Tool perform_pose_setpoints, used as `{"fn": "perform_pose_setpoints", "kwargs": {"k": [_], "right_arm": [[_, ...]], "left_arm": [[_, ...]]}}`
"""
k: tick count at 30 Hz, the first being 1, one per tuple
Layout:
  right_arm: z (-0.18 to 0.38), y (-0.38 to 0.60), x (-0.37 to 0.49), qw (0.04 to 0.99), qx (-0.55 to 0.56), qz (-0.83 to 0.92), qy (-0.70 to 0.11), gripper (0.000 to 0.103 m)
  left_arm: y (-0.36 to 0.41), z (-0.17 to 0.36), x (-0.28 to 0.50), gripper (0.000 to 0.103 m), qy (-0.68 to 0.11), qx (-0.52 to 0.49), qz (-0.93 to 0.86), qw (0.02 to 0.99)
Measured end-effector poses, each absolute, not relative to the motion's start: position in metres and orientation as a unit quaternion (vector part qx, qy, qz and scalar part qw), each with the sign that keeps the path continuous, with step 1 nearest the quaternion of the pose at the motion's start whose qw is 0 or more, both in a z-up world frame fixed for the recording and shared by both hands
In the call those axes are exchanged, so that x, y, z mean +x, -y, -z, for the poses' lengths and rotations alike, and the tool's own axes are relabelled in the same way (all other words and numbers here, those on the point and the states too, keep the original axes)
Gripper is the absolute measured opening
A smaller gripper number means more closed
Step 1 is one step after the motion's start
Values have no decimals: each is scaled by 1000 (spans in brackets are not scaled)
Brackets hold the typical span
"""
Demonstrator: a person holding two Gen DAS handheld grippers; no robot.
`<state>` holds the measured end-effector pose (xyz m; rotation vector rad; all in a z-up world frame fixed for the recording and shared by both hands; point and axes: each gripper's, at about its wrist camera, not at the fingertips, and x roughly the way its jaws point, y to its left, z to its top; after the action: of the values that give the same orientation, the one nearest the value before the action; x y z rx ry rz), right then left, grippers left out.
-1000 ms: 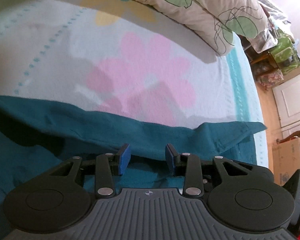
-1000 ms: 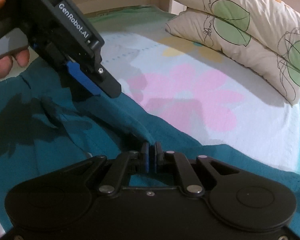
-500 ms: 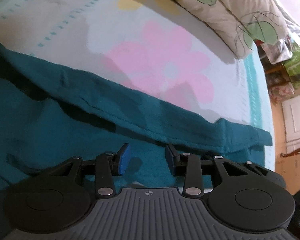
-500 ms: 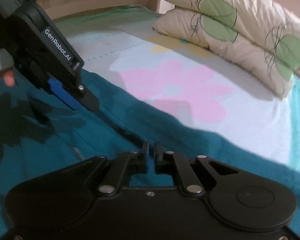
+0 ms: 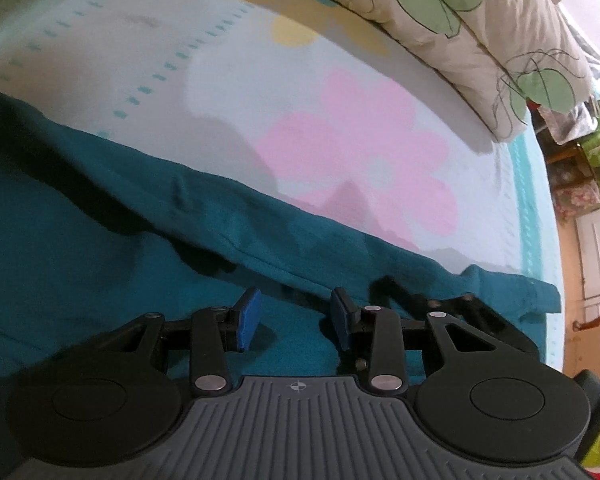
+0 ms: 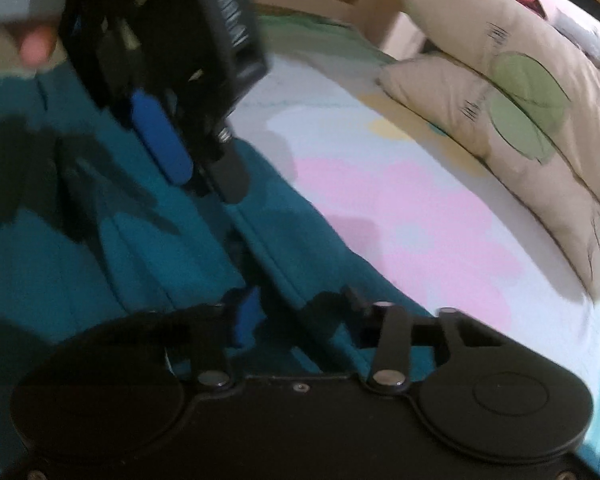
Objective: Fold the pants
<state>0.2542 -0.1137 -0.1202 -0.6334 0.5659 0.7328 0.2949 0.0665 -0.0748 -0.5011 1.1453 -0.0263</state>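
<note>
Pants point(image 5: 100, 248), teal, lie spread on the flowered bedsheet point(image 5: 340, 120) with one lengthwise fold seemingly laid and crosswise folds left, the left gripper point(image 5: 296, 316) spread and empty, the right gripper point(image 6: 300, 312) opening over the cloth.

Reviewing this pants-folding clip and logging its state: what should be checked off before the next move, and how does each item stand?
1. Left gripper free of cloth: ok, jaws apart above the teal pants.
2. Right gripper released: ok, jaws opening, pads not pressing the fabric between them.
3. Pants folded over lengthwise: ok, upper layer's edge runs along the sheet.
4. Fold lies smooth: not ok, ridges and a loose hem corner show.
5. Pillows clear of pants: ok.
6. Right view sharp: not ok, blurred.
</note>
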Motion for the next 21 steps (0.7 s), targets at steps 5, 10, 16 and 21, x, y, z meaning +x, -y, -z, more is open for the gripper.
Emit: {"fn": "perform_pose_setpoints", "kwargs": {"k": [5,10,16,21], "right_arm": [[109,108,255,870,-278,-329,-240,7],[94,120,244,878,-249,-332,-240,7],[99,118,230,867,-266,-342,-247,7],[101,119,234,872,-248,-338,-253,7]], "left_arm": [[-78,73,297,36,-535,-246,4,808],[-79,71,297,36,-522,-260,-6,812],[-72,72,303,37,-514,-272,-15,813],[-67,81,307,36,-523,-271,-22,807]]}}
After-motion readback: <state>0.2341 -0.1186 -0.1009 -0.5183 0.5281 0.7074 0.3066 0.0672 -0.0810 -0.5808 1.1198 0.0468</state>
